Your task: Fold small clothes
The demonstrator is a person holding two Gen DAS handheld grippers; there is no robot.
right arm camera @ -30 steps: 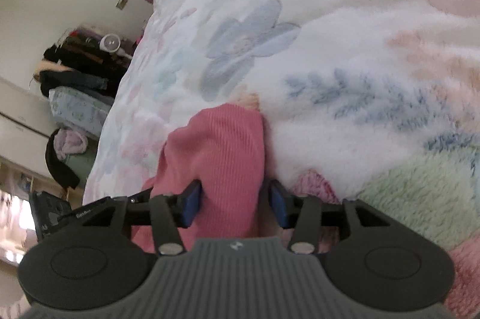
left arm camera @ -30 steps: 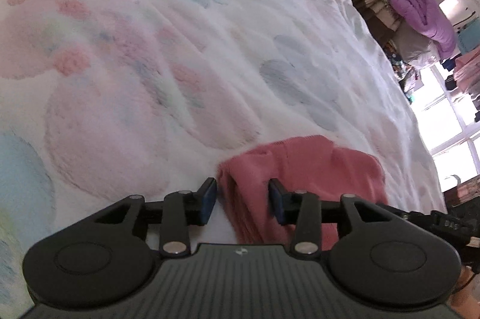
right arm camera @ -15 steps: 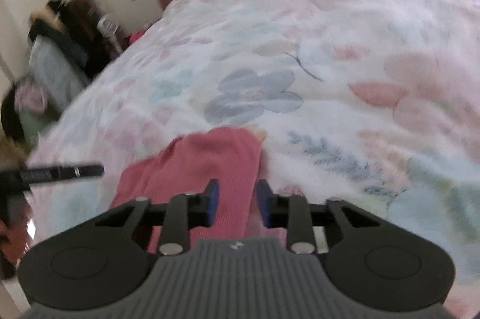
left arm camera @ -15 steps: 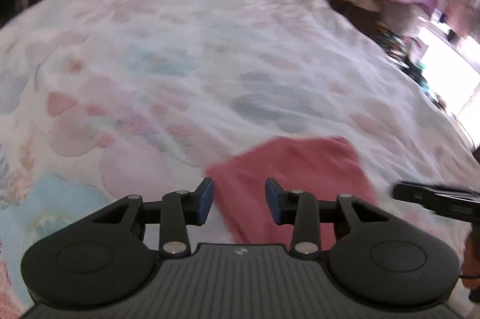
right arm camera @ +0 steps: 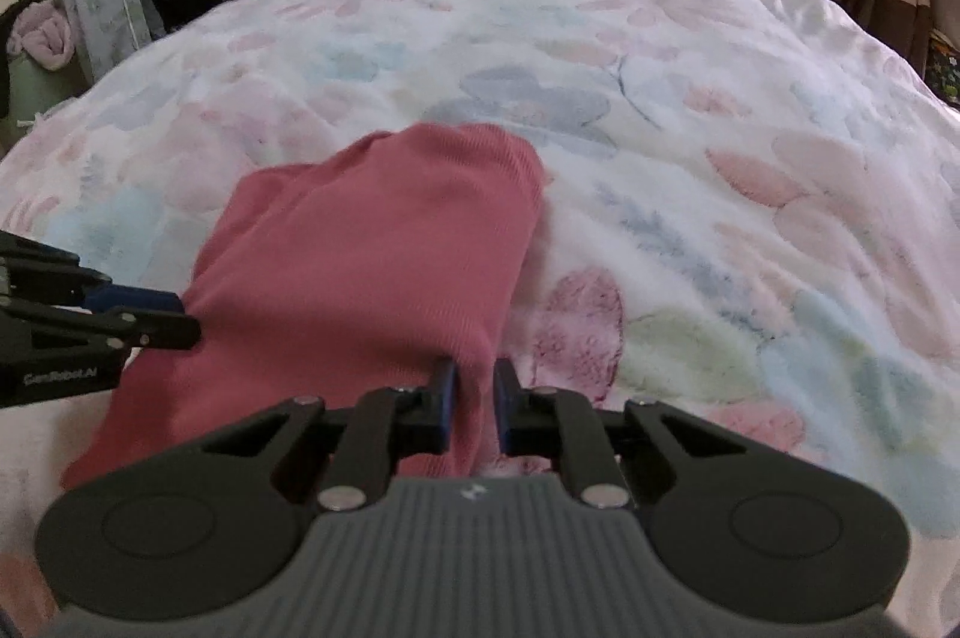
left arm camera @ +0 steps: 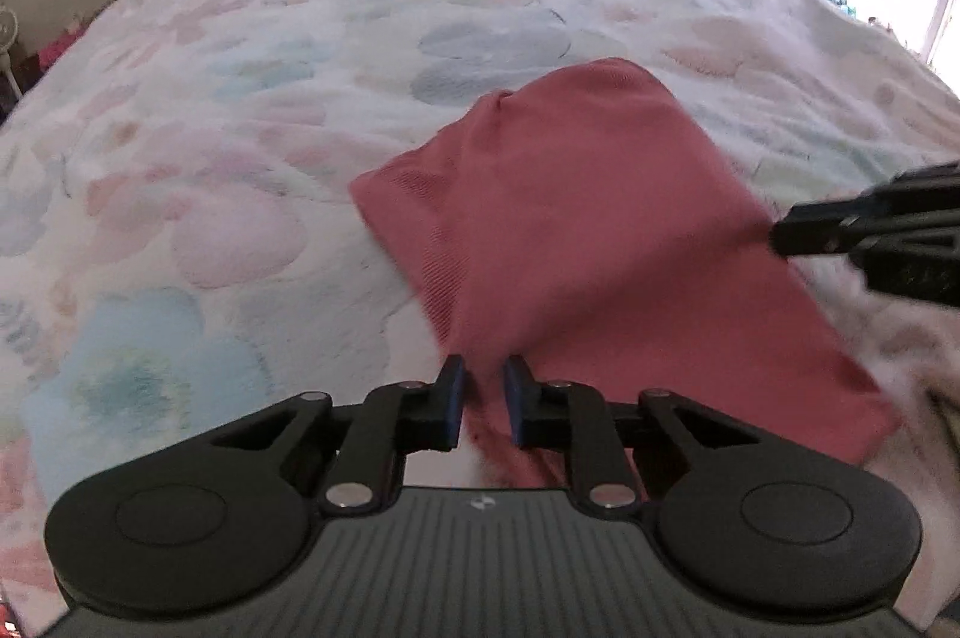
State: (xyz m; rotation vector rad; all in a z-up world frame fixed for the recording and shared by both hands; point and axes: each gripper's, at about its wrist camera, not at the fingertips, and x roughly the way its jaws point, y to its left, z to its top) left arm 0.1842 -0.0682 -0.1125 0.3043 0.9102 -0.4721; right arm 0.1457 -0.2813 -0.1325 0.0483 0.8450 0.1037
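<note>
Left hand-held gripper (left arm camera: 483, 401), right hand-held gripper (right arm camera: 476, 404) — newly clamped, pink garment (left arm camera: 576, 230) raised

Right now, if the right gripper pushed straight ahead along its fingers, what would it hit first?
The ribbed pink garment already pinched in the right gripper, then probably the fluffy floral bedspread beneath; depth is unclear.

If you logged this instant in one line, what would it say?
step: lifting cloth | left gripper: closing on pink cloth edge | right gripper: closing on the opposite edge | far end: on bed
</note>
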